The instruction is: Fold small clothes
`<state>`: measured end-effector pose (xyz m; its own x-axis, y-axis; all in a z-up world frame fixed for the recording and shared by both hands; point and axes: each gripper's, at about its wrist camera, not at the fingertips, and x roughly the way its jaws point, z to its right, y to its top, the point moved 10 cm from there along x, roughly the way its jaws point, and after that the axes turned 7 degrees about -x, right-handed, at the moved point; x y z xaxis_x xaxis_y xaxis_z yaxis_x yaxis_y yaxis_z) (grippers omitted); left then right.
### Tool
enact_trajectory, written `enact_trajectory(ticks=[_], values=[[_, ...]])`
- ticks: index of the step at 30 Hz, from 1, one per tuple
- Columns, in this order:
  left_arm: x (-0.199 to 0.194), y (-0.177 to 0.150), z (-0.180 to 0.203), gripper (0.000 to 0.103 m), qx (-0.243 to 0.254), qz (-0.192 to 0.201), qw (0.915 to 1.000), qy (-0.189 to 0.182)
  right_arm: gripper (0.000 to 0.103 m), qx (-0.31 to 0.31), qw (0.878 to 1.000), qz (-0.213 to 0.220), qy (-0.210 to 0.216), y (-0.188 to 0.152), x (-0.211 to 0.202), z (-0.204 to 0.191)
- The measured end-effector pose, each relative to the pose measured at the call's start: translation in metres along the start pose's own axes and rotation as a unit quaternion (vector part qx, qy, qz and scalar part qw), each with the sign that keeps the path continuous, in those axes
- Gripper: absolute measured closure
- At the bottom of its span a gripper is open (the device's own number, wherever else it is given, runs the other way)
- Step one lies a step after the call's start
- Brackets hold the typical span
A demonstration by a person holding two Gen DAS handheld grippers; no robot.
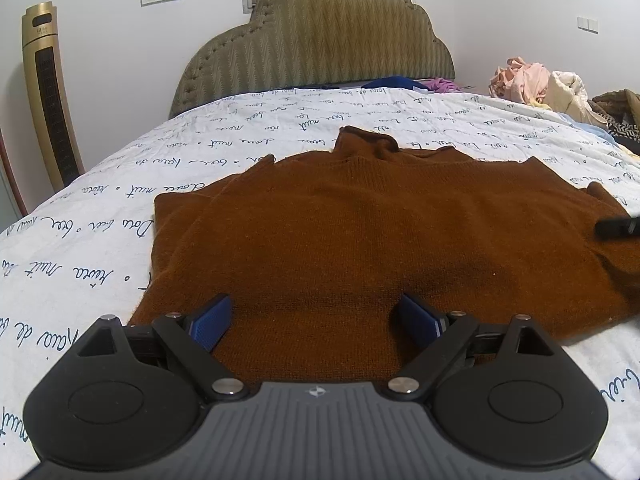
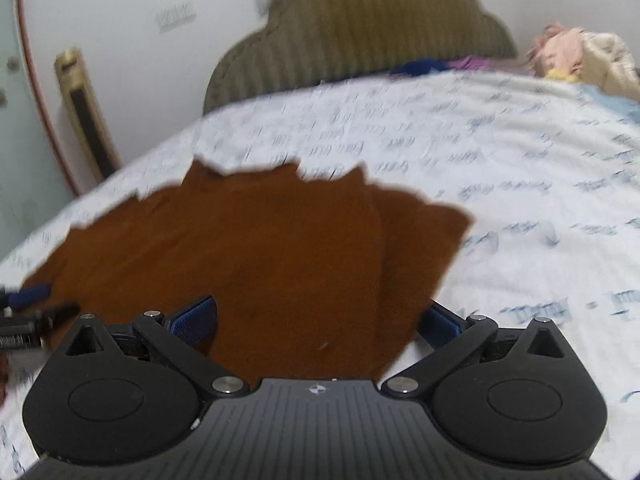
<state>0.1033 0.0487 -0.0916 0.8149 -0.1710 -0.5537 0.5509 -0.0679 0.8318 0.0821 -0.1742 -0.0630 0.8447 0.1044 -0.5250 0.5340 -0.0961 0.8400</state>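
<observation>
A brown knit sweater [image 1: 360, 232] lies flat on the bed, collar toward the headboard, both sleeves folded in over the body. My left gripper [image 1: 316, 314] hovers over its near hem with the blue pads wide apart; its jaws stand open and nothing is pinched between them. In the blurred right wrist view the same sweater [image 2: 248, 252] fills the lower left, and my right gripper [image 2: 320, 320] is open over its near right edge, the cloth lying under the jaws and not gripped. A black fingertip of the right gripper shows at the left view's right edge.
The bed sheet [image 1: 120, 216] is white with blue script. A padded olive headboard [image 1: 320, 40] stands at the far end. A heap of clothes [image 1: 540, 84] sits at the far right. A gold tower fan [image 1: 48, 92] stands by the left wall.
</observation>
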Motion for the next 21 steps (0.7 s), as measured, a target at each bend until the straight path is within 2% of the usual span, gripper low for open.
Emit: enact_trajectory(ticks=[1,3,5,7,9,12,15,19,21], values=[[0.0,0.0,0.0,0.011,0.0,0.0,1.0,0.0,0.0,0.01,1.0,0.013,-0.023,0.004,-0.006,0.011],[0.0,0.0,0.0,0.011,-0.001,0.0,1.0,-0.001,0.0,0.016,0.995,0.028,-0.096,0.009,-0.022,0.041],[0.0,0.0,0.0,0.011,-0.001,0.0,1.0,-0.002,0.0,0.013,0.985,0.018,-0.171,0.008,-0.032,0.075],[0.0,0.0,0.0,0.011,-0.002,0.0,1.0,-0.002,0.0,0.02,0.978,-0.016,-0.206,-0.004,-0.033,0.1],[0.0,0.0,0.0,0.011,0.001,-0.001,1.0,0.0,0.0,0.039,0.979,-0.054,-0.193,-0.022,-0.024,0.109],[-0.002,0.001,0.003,0.011,0.015,0.004,0.9998,0.014,0.0,0.012,0.979,-0.054,-0.196,-0.028,-0.02,0.098],[-0.011,0.005,0.009,0.011,0.037,0.026,0.9985,0.031,0.0,0.001,0.979,-0.065,-0.192,-0.028,-0.016,0.09],[-0.025,0.013,0.009,0.011,0.005,0.031,0.9995,0.001,0.0,0.019,0.982,-0.051,-0.183,-0.029,-0.019,0.099],[-0.025,0.019,0.002,0.011,-0.017,0.021,0.9996,-0.009,0.0,0.02,0.982,-0.064,-0.176,-0.029,-0.024,0.098]])
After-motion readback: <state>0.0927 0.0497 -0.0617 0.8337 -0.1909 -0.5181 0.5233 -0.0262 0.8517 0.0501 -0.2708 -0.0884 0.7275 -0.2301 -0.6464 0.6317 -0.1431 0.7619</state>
